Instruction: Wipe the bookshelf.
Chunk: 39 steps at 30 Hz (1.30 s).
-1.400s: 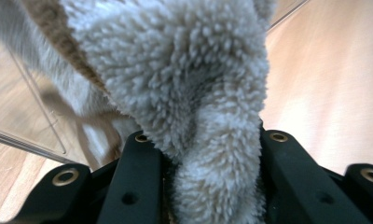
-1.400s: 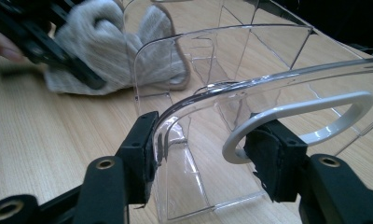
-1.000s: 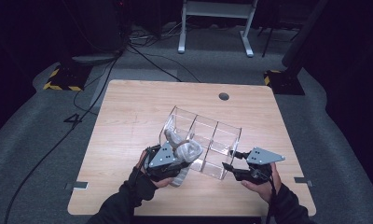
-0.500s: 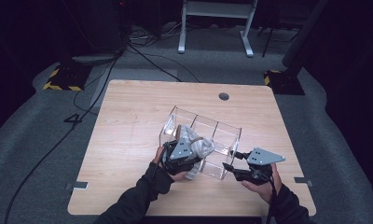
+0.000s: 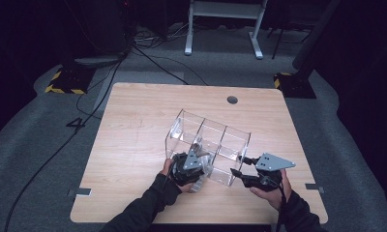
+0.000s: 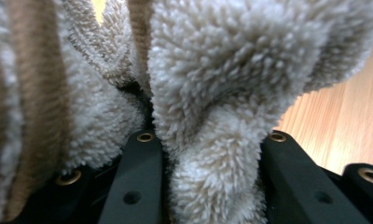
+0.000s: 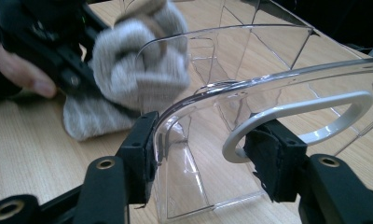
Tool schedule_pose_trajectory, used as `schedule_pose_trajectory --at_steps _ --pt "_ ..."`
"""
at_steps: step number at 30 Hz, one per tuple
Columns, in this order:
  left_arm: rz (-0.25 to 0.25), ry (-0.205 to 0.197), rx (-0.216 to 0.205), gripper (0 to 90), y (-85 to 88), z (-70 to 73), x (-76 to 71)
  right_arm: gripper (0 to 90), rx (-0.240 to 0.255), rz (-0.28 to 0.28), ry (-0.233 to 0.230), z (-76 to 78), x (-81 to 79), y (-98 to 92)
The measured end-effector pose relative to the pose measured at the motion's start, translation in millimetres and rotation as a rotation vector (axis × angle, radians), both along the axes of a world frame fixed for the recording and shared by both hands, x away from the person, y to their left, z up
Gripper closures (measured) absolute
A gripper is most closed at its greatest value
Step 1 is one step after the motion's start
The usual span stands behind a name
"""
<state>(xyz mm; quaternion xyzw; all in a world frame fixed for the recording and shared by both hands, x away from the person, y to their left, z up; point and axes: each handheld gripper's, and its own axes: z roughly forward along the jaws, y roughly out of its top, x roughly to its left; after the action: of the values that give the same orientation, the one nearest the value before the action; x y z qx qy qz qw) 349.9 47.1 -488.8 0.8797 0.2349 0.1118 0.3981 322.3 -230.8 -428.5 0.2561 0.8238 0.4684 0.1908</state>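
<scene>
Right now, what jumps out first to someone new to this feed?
The clear three-compartment organizer sitting askew in the middle of the wooden table draws the eye first. At its near left corner the left gripper is shut on a fluffy beige sock, which looms close in the left gripper view. At the near right end, the right gripper clamps the organizer's wall beside its white ring handle.

Dark long sleeves are worn on both forearms. Each gripper is built in black, with 2 flat black jaws studded with brass-ringed screw holes (black padding is fitted on the right gripper's (image 5: 240,166) jaws). A grey three-cornered plate (image 5: 275,162) is mounted on top of it.
</scene>
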Motion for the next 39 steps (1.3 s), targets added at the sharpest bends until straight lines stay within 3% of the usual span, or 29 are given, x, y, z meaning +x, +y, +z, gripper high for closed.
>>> schedule_pose_trajectory --at_steps 2,3,8,13,18,20,23,25,31,37,39 --pt "-0.005 0.008 0.011 72.0 -1.1 -5.7 -1.1 46.3 -0.001 -0.001 0.000 0.1 0.0 0.2" --pt "-0.004 -0.008 0.010 72.0 -1.8 -7.7 -2.4 46.3 -0.001 -0.002 0.000 0.1 -0.1 0.3" --pt "-0.014 -0.025 0.009 71.9 -0.7 2.6 -0.9 46.3 0.000 -0.001 0.001 0.2 0.0 0.4" --pt "-0.002 -0.083 -0.066 72.0 2.7 26.5 0.2 46.2 -0.001 0.003 0.001 0.3 -0.2 0.8" --pt "0.011 -0.147 -0.197 71.8 16.1 61.3 3.0 46.0 0.006 0.012 0.006 0.1 -2.6 3.4" --pt "0.014 -0.170 -0.201 71.8 18.6 69.0 4.3 45.7 0.010 0.021 0.008 0.0 -4.6 6.8" --pt "0.016 -0.146 -0.162 71.8 19.9 61.9 10.9 45.6 0.009 0.029 0.007 -0.2 -7.0 10.4" --pt "0.005 -0.127 -0.166 71.9 21.0 54.1 11.8 45.6 0.009 0.029 0.005 -0.4 -8.0 11.5" --pt "0.001 -0.174 -0.107 71.8 13.9 46.0 2.5 45.6 0.009 0.028 0.002 -0.6 -8.8 12.0" --pt "0.002 -0.168 -0.110 71.8 13.2 39.1 -2.1 45.5 0.009 0.031 0.003 -0.5 -9.2 11.9" --pt "-0.014 -0.122 -0.110 71.9 11.1 28.1 -2.6 45.5 0.009 0.032 0.004 -0.4 -9.1 11.9"
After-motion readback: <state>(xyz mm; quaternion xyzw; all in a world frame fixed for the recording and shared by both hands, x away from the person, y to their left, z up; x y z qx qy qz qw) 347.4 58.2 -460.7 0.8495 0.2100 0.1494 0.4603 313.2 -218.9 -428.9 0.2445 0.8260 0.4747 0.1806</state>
